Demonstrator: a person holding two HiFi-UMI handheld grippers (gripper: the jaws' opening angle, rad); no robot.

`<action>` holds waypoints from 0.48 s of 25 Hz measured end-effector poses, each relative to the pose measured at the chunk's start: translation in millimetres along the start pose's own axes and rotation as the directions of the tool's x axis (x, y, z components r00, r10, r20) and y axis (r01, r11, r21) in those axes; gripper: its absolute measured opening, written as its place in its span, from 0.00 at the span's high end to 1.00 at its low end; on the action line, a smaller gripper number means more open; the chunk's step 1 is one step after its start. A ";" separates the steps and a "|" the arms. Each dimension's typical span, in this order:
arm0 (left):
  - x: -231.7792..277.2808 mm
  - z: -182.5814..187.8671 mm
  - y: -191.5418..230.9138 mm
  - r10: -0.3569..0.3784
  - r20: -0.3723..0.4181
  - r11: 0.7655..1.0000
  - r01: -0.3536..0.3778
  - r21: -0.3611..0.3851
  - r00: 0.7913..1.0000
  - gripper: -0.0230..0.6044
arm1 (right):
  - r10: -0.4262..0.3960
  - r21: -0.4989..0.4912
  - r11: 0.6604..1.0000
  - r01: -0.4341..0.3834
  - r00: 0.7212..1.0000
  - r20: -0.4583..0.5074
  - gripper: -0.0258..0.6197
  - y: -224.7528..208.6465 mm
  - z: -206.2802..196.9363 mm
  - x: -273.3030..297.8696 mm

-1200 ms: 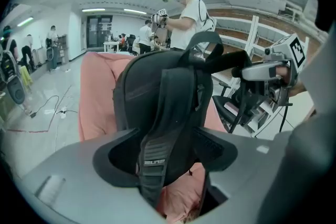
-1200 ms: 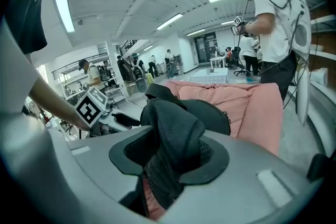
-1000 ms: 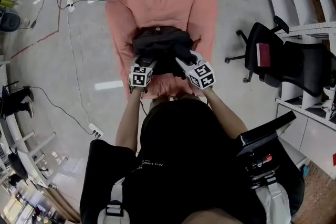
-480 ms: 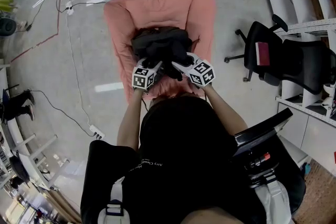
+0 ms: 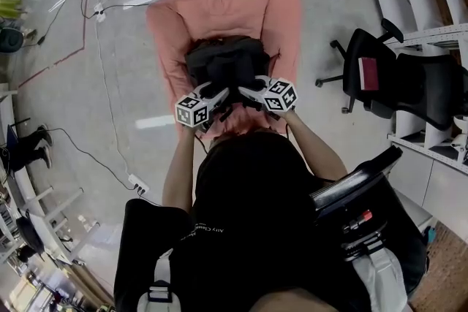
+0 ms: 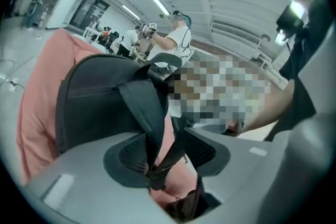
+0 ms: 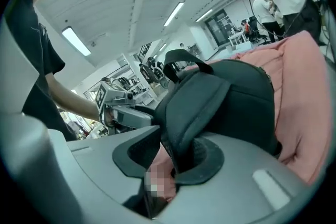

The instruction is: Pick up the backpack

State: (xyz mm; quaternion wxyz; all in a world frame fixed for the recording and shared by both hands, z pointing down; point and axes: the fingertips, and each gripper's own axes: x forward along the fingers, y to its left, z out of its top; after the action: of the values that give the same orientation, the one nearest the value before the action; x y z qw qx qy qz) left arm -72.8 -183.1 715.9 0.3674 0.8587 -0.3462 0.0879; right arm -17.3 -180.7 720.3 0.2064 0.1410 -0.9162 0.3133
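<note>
Grey polished floor (image 5: 110,33) fills the head view, with thin black cables (image 5: 102,95) trailing across it on the left and a black wheeled office chair (image 5: 380,77) on the right. Straight ahead of me stands a salmon-pink soft armchair (image 5: 219,7), and the black fabric backpack (image 5: 223,62) sits on its seat, leaning against the backrest. My left hand-held gripper (image 5: 214,94) and my right hand-held gripper (image 5: 248,92) both reach the near edge of the backpack, side by side.

From the left gripper view, the backpack (image 6: 100,102) is upright against the pink cushion (image 6: 34,113). One dark shoulder strap (image 6: 147,113) runs down from its top and passes between my jaws, where it narrows to a buckle. The jaws are closing on it, but pink shows between the strap and the right-hand pad, so they have no clamp on it yet.

From the right gripper view, the backpack (image 7: 231,97) bulges against the armchair, its carry loop (image 7: 184,60) standing up on top. The padded second strap (image 7: 194,107) drops between these jaws and lies against the right-hand pad. These jaws are closing too, with a gap left beside the other pad. Beyond them, my left hand-held gripper shows with its marker cube (image 7: 102,96).
</note>
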 end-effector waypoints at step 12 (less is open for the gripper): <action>-9.9 8.4 -18.3 -0.199 -0.041 0.980 0.198 -0.029 0.979 0.67 | 0.143 0.030 0.989 -0.142 0.989 -0.041 0.56 14.0 -1.7 14.9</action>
State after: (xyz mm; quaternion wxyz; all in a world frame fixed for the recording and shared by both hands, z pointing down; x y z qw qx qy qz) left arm -69.1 -174.7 695.5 0.3923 0.8822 -0.2520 0.0652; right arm -35.3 -170.9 721.3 0.2012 0.0711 -0.9150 0.3425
